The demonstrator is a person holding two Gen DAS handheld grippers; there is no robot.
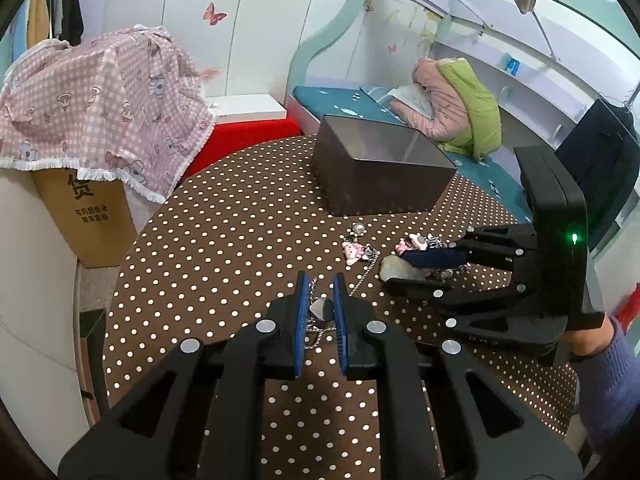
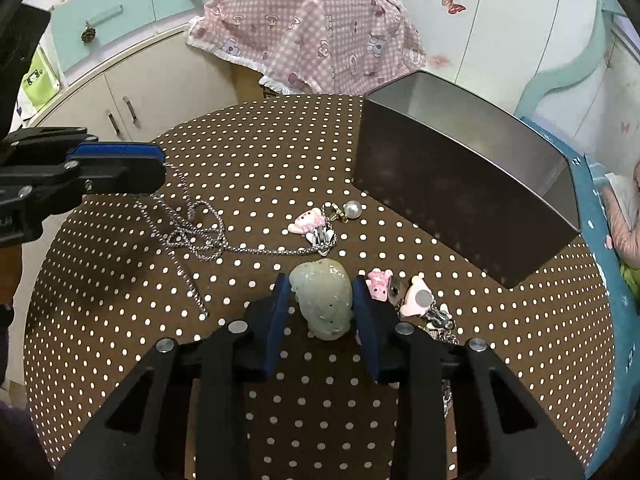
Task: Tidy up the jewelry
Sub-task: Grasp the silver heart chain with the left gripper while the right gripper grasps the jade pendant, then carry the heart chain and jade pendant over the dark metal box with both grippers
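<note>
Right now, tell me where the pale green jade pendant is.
In the right wrist view the jade pendant lies on the polka-dot table between the right gripper fingers, beside the pink charms.

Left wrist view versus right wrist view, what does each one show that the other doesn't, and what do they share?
Only the left wrist view shows the bed with the green quilt and the silver pendant between the left hand-held gripper pads.

Only the right wrist view shows the mint drawers and the pearl charm clearly.

Both show the metal tin, the pale green stone between the right hand-held gripper pads, the silver chain and the dotted tablecloth.
</note>
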